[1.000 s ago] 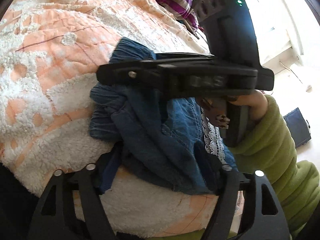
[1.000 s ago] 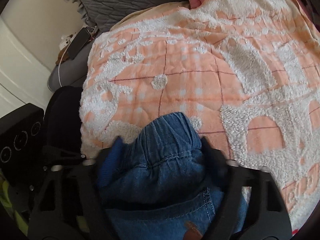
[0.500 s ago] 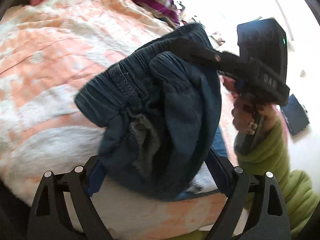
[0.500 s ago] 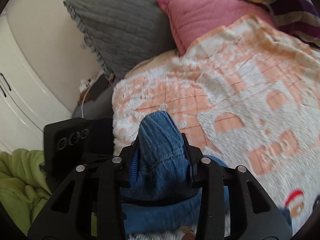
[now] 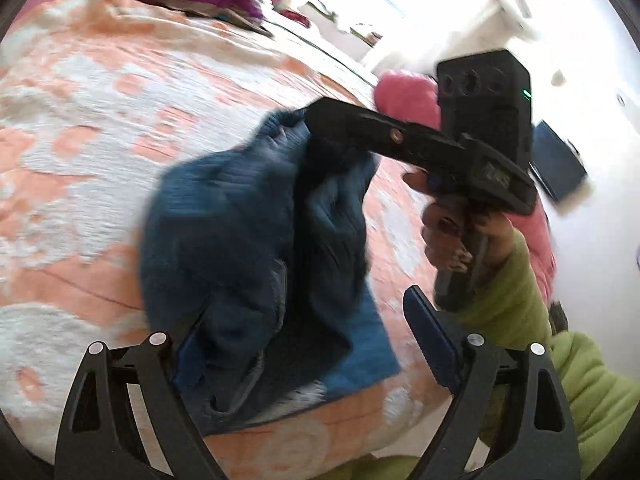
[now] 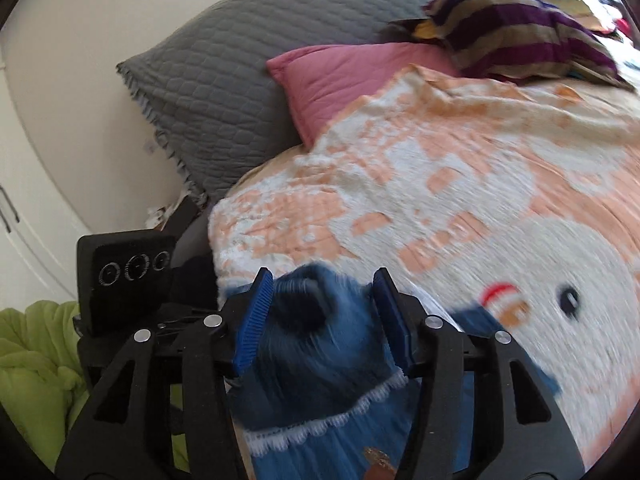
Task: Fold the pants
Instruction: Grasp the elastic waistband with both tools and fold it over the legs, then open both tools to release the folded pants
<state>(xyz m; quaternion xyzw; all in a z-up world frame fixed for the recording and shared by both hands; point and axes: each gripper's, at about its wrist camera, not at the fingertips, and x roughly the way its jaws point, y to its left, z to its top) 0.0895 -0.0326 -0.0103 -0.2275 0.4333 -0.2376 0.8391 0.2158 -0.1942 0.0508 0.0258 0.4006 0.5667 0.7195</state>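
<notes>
Now my right jaws (image 6: 322,316) are opening around the bunched denim pants (image 5: 256,248), my left jaws (image 5: 304,344) spread, mid-fold; next, lay them flat on the bed (image 6: 460,184).

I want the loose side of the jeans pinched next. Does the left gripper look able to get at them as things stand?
Probably yes. The left gripper stands wide open with the jeans bunched right between its fingers, nothing in front of them. The right gripper, whose jaws are opening, is at the far top edge, clear of that path.
</notes>
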